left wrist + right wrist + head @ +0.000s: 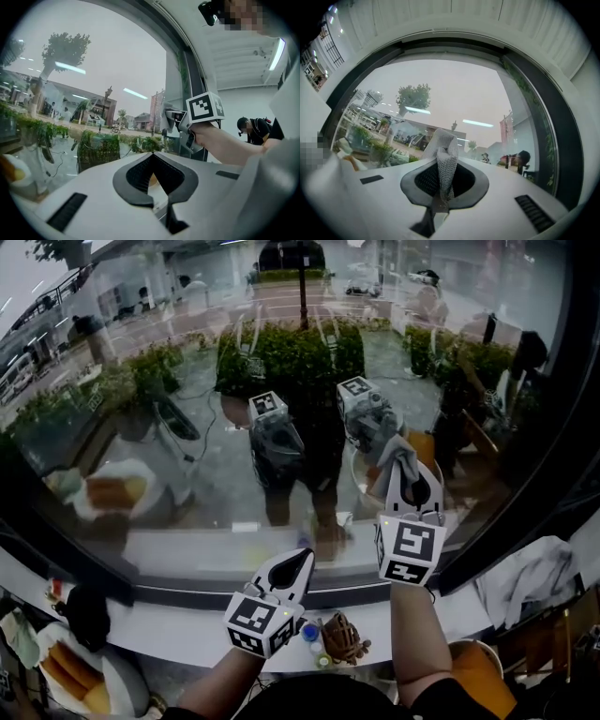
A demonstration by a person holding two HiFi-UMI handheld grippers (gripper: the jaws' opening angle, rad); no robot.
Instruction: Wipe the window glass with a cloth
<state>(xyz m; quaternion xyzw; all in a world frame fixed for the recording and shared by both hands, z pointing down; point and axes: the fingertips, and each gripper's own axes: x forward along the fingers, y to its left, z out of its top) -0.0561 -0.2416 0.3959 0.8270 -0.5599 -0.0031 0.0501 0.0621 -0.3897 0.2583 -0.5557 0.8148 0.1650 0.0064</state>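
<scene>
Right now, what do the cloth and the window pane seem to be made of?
The cloth looks like grey woven or knitted fabric, matte: a fine mesh texture shows. The window pane seems to be clear, glossy glass: one sees through it, and light streaks reflect on it.

Café-like shopfront: big window (187,427) onto street hedges (286,348), bread (67,676) on the counter (178,634)

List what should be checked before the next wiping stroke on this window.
1. Cloth clamped in the right gripper jaws: ok.
2. Cloth sticks out past the jaws: ok.
3. Cloth touching the window glass: cannot tell.
4. Left gripper jaws together, holding nothing: ok.
5. Left gripper low by the sill, apart from the cloth: ok.
</scene>
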